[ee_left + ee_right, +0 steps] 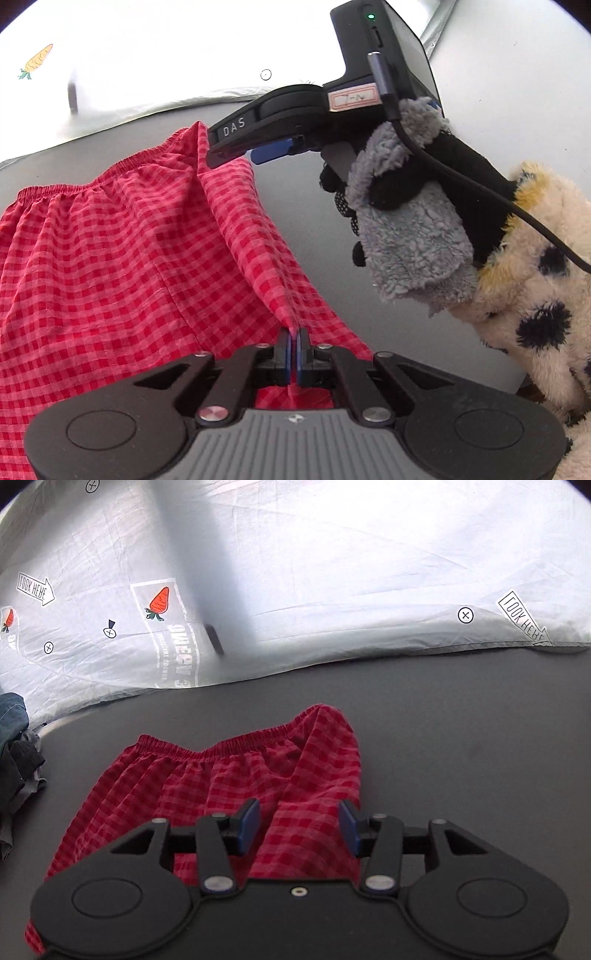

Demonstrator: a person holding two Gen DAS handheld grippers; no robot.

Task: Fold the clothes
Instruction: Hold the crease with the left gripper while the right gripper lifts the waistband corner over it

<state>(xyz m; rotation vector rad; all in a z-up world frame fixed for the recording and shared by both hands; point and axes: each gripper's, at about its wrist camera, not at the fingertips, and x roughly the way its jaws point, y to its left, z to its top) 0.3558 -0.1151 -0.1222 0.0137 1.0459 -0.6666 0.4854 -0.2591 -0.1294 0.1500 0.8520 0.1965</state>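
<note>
Red gingham shorts (122, 236) with an elastic waistband lie on a dark grey table (295, 206). My left gripper (294, 338) is shut on a raised fold of the shorts near their right edge. In the left wrist view my right gripper (236, 147) hovers at the waistband's right corner, held by a gloved hand (402, 218). In the right wrist view the right gripper (300, 821) is open, its blue pads (249, 821) spread just above the shorts (236, 775), with cloth showing between them.
A pale printed sheet (332, 590) covers the area beyond the table's far edge. A pile of dark clothes (16, 746) lies at the table's left. A fuzzy spotted sleeve (535, 306) fills the right of the left wrist view.
</note>
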